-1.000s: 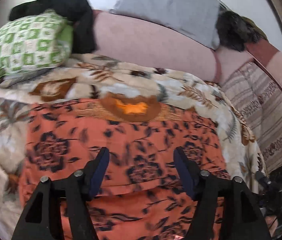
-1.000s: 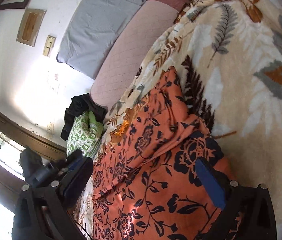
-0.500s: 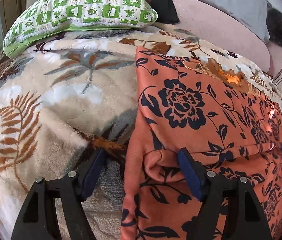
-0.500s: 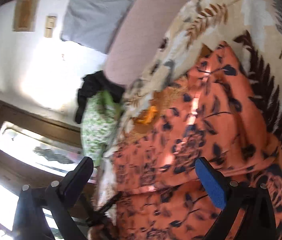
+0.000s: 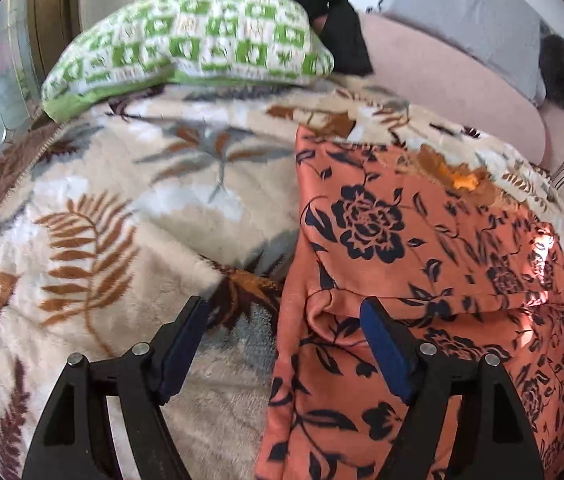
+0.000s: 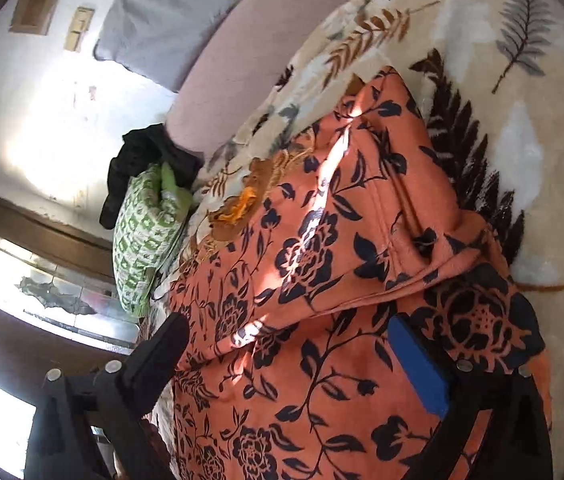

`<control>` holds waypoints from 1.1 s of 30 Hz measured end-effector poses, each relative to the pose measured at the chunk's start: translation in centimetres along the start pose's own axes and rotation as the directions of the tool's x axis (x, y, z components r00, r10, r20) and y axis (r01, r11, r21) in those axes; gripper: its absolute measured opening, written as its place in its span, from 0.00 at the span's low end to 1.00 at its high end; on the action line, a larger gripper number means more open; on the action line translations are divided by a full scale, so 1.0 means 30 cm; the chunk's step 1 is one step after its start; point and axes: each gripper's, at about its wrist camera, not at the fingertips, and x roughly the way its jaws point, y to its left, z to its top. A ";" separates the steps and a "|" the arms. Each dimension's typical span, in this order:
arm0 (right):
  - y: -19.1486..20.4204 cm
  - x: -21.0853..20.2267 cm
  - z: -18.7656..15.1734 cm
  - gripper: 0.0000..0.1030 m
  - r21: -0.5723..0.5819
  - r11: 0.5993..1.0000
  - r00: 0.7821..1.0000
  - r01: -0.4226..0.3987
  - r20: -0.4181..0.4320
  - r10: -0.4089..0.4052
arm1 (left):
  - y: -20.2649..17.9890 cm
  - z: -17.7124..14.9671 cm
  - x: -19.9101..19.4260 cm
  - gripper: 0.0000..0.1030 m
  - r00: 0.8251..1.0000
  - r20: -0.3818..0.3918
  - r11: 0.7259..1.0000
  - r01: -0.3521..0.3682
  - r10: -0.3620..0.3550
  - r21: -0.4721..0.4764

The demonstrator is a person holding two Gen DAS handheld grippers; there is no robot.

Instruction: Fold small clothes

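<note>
Leaf-print blanket [image 5: 130,208]: orange floral garment [image 5: 422,248], lower edge cut off; left gripper [image 5: 282,344] opening, straddling its folded edge; right gripper [image 6: 286,360] wide, empty.

Both wrist views look steeply down, close, sharing the orange garment [image 5: 422,248].

Left wrist view: open leaf-print blanket [image 5: 130,216] fills the centre and left, free to pass over. The green checked pillow [image 5: 186,48] blocks the upper left; the orange floral garment [image 5: 422,264] covers the right.
</note>
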 end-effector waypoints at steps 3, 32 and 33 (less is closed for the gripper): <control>0.021 -0.095 -0.103 0.98 -0.006 1.000 1.000 -0.016 0.007 0.016 | 0.034 -0.069 -0.117 0.78 0.999 0.024 0.997 0.049 -0.047 -0.061; -0.218 -0.549 -0.463 0.98 -0.005 0.973 0.962 0.232 -0.144 -0.230 | 0.077 -0.605 -0.357 0.78 0.964 -0.212 0.987 0.158 -0.163 -0.042; -0.230 -0.535 -0.466 0.98 -0.009 0.970 0.956 0.243 -0.165 -0.241 | 0.077 -0.611 -0.349 0.78 0.959 -0.227 0.985 0.166 -0.172 -0.045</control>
